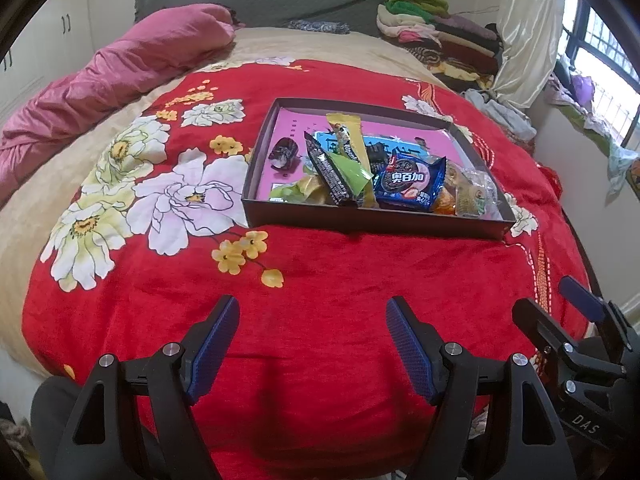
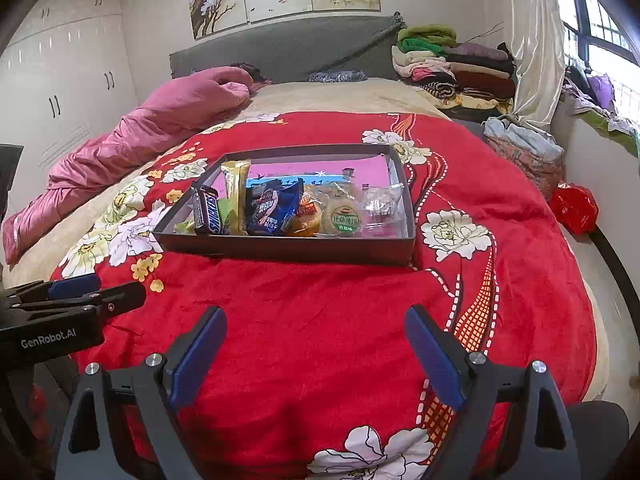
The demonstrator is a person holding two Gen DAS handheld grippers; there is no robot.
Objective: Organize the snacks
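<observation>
A dark shallow box (image 1: 360, 222) with a pink floor sits on the red flowered blanket; it also shows in the right wrist view (image 2: 280, 250). Several snacks lie inside: a blue cookie pack (image 1: 410, 184) (image 2: 272, 210), a Snickers bar (image 1: 330, 172) (image 2: 208, 210), a yellow stick pack (image 1: 350, 140) (image 2: 236, 196), round pastries (image 2: 342, 218) and a small dark wrapped sweet (image 1: 284, 153). My left gripper (image 1: 312, 344) is open and empty, hovering near the blanket's front. My right gripper (image 2: 316, 356) is open and empty, to the right of the left one.
A pink quilt (image 1: 100, 88) lies along the bed's left side. Folded clothes (image 2: 452, 64) are stacked at the headboard's right. A red bag (image 2: 574, 208) sits beside the bed at right. White wardrobes (image 2: 68, 68) stand at left.
</observation>
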